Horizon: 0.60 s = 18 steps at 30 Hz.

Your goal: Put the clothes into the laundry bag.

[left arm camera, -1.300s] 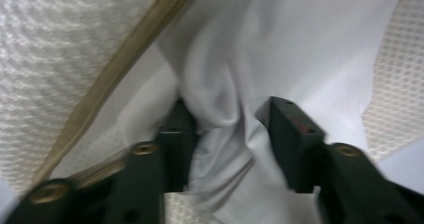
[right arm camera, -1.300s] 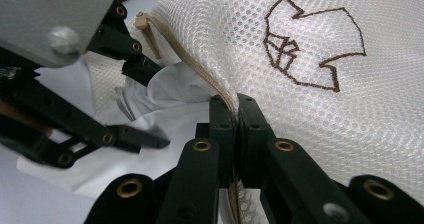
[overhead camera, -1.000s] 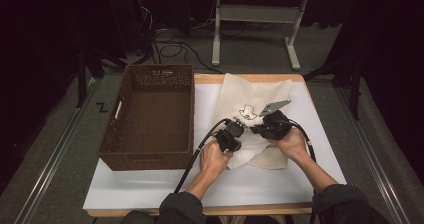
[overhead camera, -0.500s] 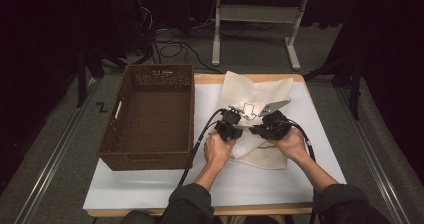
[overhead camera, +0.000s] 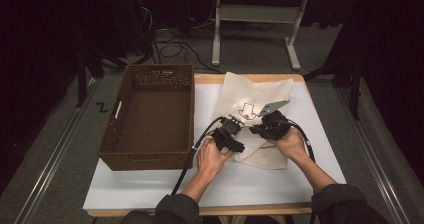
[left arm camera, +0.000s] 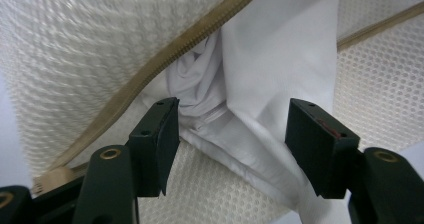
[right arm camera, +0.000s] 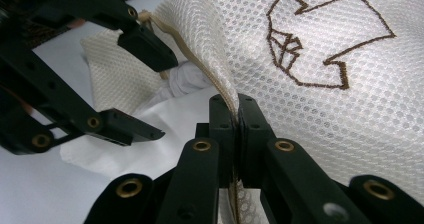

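Free room and obstacles on the bench

We see bare bench [overhead camera: 150,189] in front of the basket [overhead camera: 150,116] and along the near edge, with another open strip to the right of the mesh bag [overhead camera: 252,91]. The basket's tall walls block the left half. At the middle the two grippers crowd each other: the right gripper [right arm camera: 236,115] pinches the bag's zip edge, and the left gripper [left arm camera: 232,136] stands spread at the bag's mouth, white cloth [left arm camera: 270,59] bunched between its jaws.
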Tool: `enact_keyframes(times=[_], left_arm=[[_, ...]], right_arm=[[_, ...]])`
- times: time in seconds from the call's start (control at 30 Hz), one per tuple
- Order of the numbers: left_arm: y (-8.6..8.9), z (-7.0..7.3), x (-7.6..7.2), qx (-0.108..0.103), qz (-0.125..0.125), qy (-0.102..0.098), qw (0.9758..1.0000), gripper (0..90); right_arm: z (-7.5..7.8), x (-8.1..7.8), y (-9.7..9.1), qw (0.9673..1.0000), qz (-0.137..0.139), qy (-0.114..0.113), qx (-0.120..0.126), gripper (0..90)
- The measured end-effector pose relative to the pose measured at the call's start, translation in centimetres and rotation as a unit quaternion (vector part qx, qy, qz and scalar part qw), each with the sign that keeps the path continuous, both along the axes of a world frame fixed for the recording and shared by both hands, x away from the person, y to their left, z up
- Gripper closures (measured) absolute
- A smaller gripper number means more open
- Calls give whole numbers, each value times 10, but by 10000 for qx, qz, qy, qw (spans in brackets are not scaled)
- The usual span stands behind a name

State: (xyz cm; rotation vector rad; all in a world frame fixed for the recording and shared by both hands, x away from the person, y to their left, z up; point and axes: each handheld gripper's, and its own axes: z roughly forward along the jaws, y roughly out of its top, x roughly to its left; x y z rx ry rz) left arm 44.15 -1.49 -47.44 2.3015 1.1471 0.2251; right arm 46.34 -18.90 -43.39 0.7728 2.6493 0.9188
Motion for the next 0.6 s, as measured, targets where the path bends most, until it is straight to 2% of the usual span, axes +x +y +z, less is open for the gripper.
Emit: enact_keyframes(times=[0.1,0.23,0.33,0.4,0.53,0.57,0.6], left_arm=[[-4,-4,3,50,60,-107,9999,442],[-10,-15,7,381,88,-271,9989,585],[-13,-15,7,573,92,-384,9976,646],[-12,-16,7,623,105,-432,9971,708],[-5,-14,13,462,197,-256,9984,857],[-1,-13,17,146,185,-3,9997,896],[-1,-14,18,31,211,113,9997,897]], right_arm=[[-1,1,-1,10000,2,28,-5,882],[-3,3,-2,10000,16,31,7,882],[-3,1,-2,10000,-7,65,-14,882],[-3,1,-2,10000,-24,74,-5,882],[-3,1,-1,10000,-18,79,-14,882],[-3,1,-1,10000,-15,79,-12,882],[-3,1,-1,10000,8,77,-17,882]])
